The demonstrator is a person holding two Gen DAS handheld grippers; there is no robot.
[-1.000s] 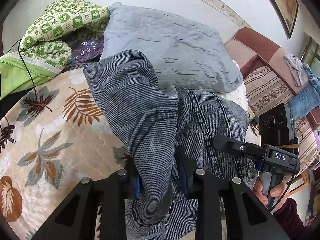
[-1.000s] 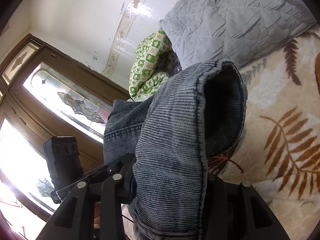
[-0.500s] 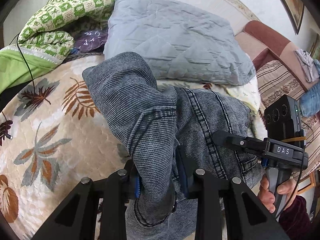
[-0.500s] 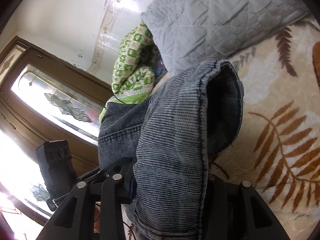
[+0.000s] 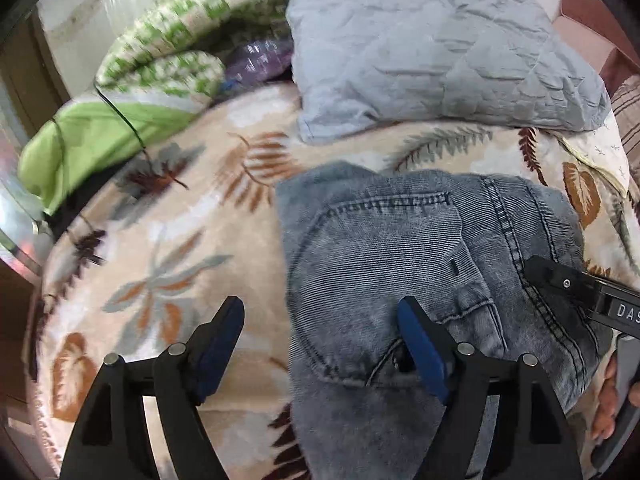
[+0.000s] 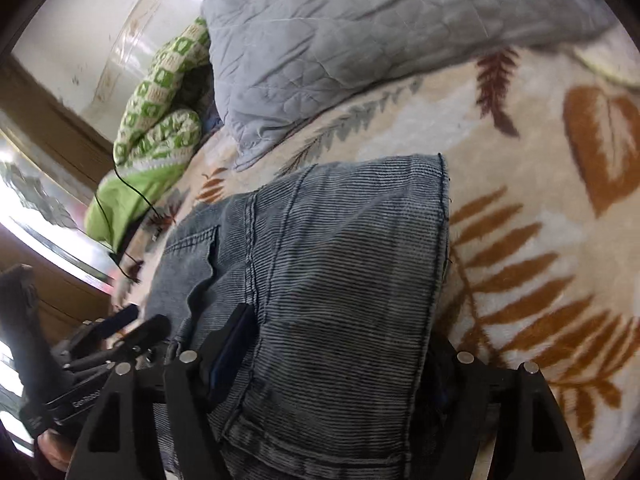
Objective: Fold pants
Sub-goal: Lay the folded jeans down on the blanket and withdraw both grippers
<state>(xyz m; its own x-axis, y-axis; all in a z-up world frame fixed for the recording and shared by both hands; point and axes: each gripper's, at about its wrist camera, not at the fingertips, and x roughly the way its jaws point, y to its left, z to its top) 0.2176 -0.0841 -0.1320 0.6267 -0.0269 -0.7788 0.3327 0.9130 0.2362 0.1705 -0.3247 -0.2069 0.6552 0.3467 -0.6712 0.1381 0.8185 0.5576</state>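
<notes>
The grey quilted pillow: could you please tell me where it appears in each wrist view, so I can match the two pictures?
Left wrist view: the grey quilted pillow fills the upper right, beyond the folded jeans.
Right wrist view: the pillow spans the top centre and right, above the jeans.
Shared landmark: the green checked blanket sits just left of the pillow in both.

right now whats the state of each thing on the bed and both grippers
jeans: folded, lying flat on the blanket
left gripper: open, holding nothing
right gripper: open, jaws astride the jeans
grey pillow: wrinkled, lying flat
green checked quilt: bunched up
</notes>
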